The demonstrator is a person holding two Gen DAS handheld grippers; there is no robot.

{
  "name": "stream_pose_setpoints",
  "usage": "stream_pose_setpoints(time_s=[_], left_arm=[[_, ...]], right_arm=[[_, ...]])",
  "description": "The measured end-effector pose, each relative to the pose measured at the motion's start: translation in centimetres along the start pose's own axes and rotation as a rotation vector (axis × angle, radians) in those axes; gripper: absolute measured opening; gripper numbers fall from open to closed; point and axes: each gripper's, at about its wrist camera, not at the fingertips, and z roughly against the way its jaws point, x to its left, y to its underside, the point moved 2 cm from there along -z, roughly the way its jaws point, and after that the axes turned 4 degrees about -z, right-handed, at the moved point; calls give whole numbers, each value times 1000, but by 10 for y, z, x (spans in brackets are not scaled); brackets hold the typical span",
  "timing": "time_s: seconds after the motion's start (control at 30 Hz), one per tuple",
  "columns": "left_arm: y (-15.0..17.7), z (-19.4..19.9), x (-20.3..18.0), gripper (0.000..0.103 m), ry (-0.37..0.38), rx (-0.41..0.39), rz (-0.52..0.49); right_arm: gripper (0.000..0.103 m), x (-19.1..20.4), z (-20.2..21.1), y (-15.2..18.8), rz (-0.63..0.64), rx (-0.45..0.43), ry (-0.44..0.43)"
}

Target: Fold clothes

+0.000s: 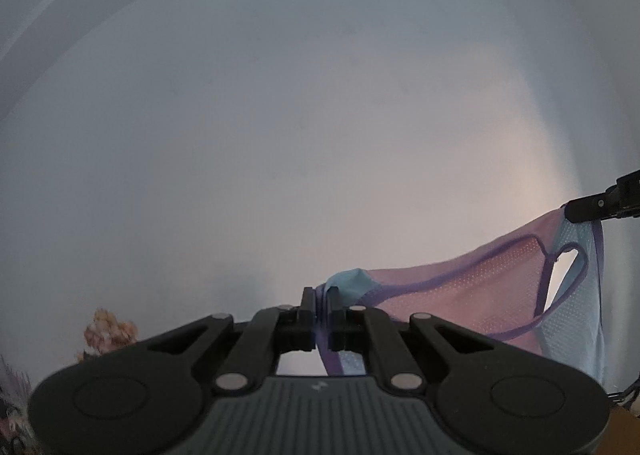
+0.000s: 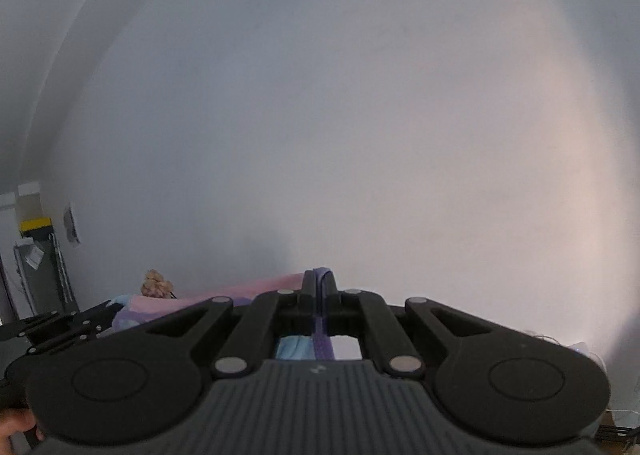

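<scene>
The garment (image 1: 460, 291), a mesh top in pink and pale blue with purple binding, hangs in the air against a plain pale wall (image 1: 280, 115) rather than lying on any surface. In the left wrist view, the left gripper (image 1: 322, 309) has its jaws pressed together on a bunched blue-and-purple edge of the cloth, which runs down between the fingers and out below them. From there the fabric stretches away to the right and slightly upward, where the right gripper (image 1: 576, 211) pinches its other upper edge; an armhole loop sags open near that end. Holding two upper points apart like this seems meant to let the top's own weight pull it flat and show its outline, which helps line up edges for folding. A dried flower bunch (image 1: 110, 331) shows low on the left. In the right wrist view, the right gripper (image 2: 320, 295) is likewise clamped on the purple binding, with blue mesh visible beneath the fingers. The pink cloth runs off to the left toward the left gripper (image 2: 104, 313), which grips its far end, and the flower bunch sits just behind it. No table or folding surface is in sight in either view, so whether the top is being raised for spreading or carried between folds cannot be settled from here.
</scene>
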Motion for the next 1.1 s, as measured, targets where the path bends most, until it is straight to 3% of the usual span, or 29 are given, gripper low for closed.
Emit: stream_pose_setpoints(time_s=[0.27, 0.5, 0.7, 0.87, 1.1], left_arm=[[12, -8, -7, 3, -1, 46, 19], [24, -27, -9, 3, 9, 85, 23], [42, -86, -14, 3, 1, 122, 39], [58, -157, -17, 3, -27, 154, 87], [48, -255, -10, 3, -64, 100, 116]], right_arm=[[2, -5, -12, 3, 31, 40, 26], [2, -15, -54, 14, 31, 84, 46], [2, -23, -118, 27, 35, 124, 66], [2, -47, -195, 29, 42, 151, 92], [2, -66, -303, 10, 77, 116, 97]])
